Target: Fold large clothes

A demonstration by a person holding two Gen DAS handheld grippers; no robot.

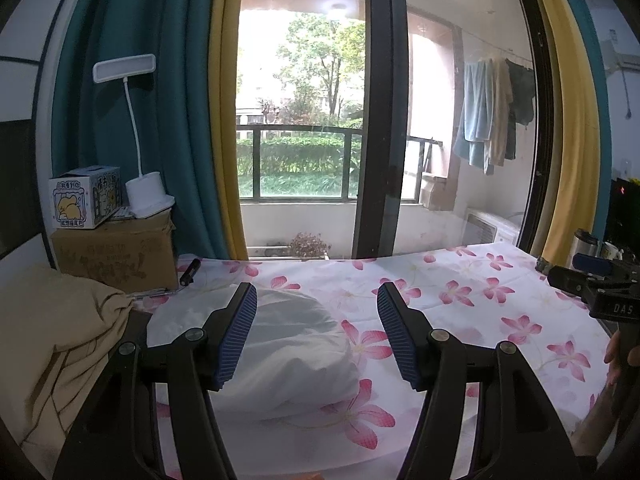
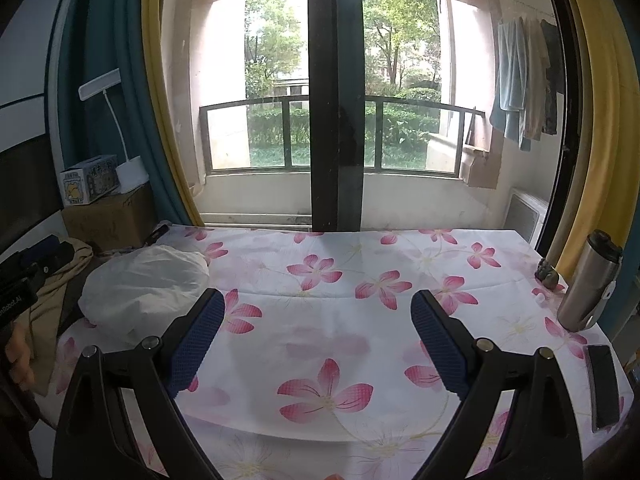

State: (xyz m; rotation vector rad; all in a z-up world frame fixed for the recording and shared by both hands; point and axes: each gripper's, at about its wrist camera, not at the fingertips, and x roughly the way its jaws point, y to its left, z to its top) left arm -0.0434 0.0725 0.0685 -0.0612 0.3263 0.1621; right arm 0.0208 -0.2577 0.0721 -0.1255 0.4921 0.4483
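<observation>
White garment (image 1: 280,344): bundled on the floral cloth (image 1: 480,300) at its left end, directly ahead of left gripper (image 1: 316,332), jaws wide, empty; right gripper (image 2: 316,340) likewise agape (garment (image 2: 144,288) off to its left), so left nearer

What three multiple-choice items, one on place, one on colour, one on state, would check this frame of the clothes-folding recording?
1. Where does the white garment lie?
A. on the flowered sheet
B. on the cardboard box
C. on the balcony rail

2. What colour are the sheet's flowers?
A. blue
B. pink
C. yellow

3. How does the left tool stand?
A. shut on the garment
B. shut on nothing
C. open, holding nothing

Key: 1 A, the bundle rests on the sheet's left side; 2 B, pink petals on white; 3 C, its pads stand wide apart above the garment without pressing it.
</observation>
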